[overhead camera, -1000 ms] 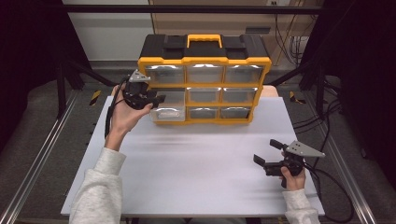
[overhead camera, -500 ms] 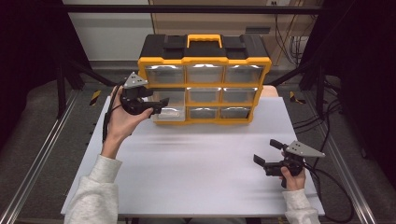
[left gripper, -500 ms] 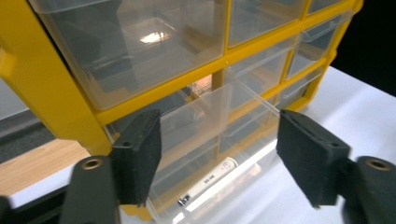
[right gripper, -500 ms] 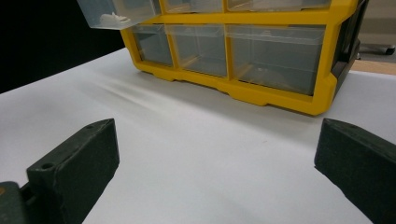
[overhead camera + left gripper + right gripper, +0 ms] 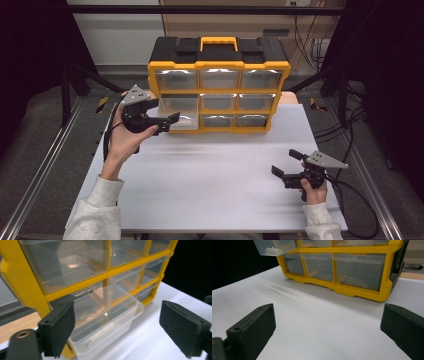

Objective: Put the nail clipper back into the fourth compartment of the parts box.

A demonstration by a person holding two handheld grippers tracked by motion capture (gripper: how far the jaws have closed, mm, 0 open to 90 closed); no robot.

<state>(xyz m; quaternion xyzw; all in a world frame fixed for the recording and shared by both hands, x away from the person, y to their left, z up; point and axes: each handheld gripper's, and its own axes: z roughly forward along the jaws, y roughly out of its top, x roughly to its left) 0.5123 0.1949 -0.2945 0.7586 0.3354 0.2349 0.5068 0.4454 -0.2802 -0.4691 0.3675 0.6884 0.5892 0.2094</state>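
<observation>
Nearest the person, the right gripper [image 5: 286, 165] rests low on the white bench [image 5: 220, 190], jaws spread and holding nothing. Farther off, the left gripper [image 5: 172, 122] has just been opening, released beside the clear drawer [image 5: 105, 317], which juts out from the yellow organiser's [image 5: 218, 90] middle-left slot.

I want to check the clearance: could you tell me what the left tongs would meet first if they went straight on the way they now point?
Most likely the pulled-out clear drawer of the yellow organizer. It sits straight ahead of the left tongs, whose jaws have just been opening with nothing pressed between them. How near it is cannot be told.
</observation>
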